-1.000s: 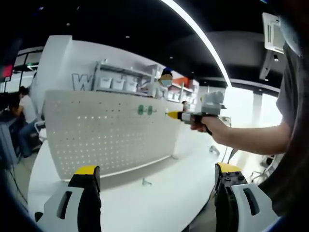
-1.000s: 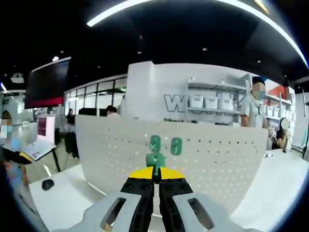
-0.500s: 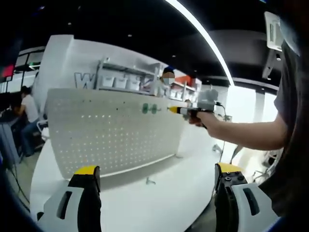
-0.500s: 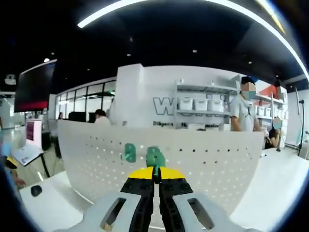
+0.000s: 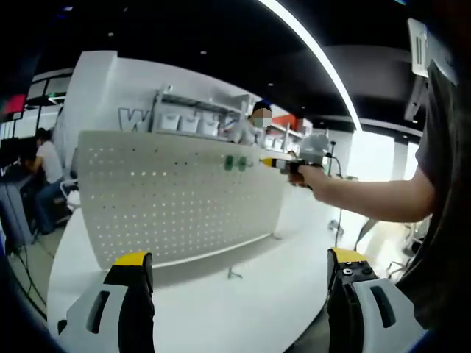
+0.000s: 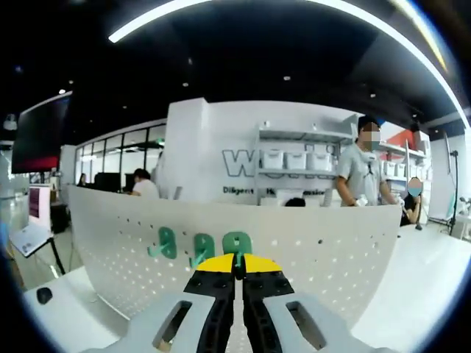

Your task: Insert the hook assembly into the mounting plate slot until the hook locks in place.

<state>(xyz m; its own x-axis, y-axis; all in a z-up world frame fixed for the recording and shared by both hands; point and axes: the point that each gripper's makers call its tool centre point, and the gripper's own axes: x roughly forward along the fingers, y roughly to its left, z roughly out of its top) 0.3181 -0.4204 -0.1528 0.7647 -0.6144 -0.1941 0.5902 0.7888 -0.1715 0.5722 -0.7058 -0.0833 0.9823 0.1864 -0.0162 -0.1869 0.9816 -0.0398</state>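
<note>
Right tool [image 6: 237, 259] has its jaws pressed together, pinching a green hook [image 6: 237, 243] by its lower edge; the hook sits right against the white pegboard [image 6: 309, 250], near its top edge. Can't tell whether it is seated in the holes. Two more green hooks are on the pegboard just left of it: one [image 6: 203, 247] next to the pinched hook, another [image 6: 165, 242] a bit further left.

In the left gripper view, the left tool [image 5: 239, 276] is spread wide, jaws far apart, nothing between them, low over the white desk [image 5: 243, 309]. The pegboard [image 5: 176, 195] stands upright on the desk, curved. Green hooks [image 5: 235, 162] show near its upper right part. The right tool [image 5: 268, 162] comes in from the right, held in a person's hand [image 5: 303, 174] with the bare forearm stretched out, its yellow tip close to the hooks.

A small metal bit [image 5: 234, 274] lies on the desk in front of the pegboard. Behind the pegboard, shelves with white bins [image 6: 305, 158] and a standing person [image 6: 362, 174] in a white shirt.
</note>
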